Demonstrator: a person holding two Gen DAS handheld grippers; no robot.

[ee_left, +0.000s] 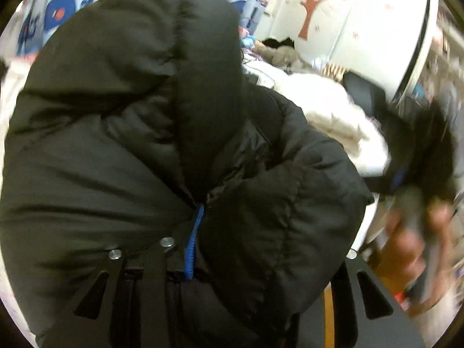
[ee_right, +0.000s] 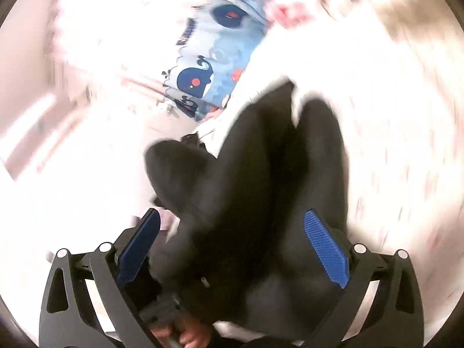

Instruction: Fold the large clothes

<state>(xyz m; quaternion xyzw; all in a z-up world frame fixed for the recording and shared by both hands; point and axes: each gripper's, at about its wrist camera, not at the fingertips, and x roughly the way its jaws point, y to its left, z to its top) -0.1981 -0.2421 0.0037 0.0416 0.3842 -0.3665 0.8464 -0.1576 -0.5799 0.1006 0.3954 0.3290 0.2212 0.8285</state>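
A black padded jacket (ee_left: 150, 121) fills the left wrist view and is bunched over my left gripper (ee_left: 232, 220). Only one blue pad edge (ee_left: 192, 243) shows; the other finger is buried in the fabric, so the jaws stand shut on a thick fold. In the right wrist view another part of the black jacket (ee_right: 261, 174) lies between the wide-set blue pads (ee_right: 327, 249) of my right gripper (ee_right: 233, 243). Both pad faces are bare, with a gap beside the left one. A blurred hand (ee_left: 411, 246) holds that gripper at the right of the left wrist view.
A white padded garment (ee_left: 327, 116) and a heap of other clothes (ee_left: 284, 52) lie behind the jacket. Blue whale-print bedding (ee_right: 203, 78) covers the surface beyond. A white cupboard door with a brown tree sticker (ee_left: 313, 8) stands at the back.
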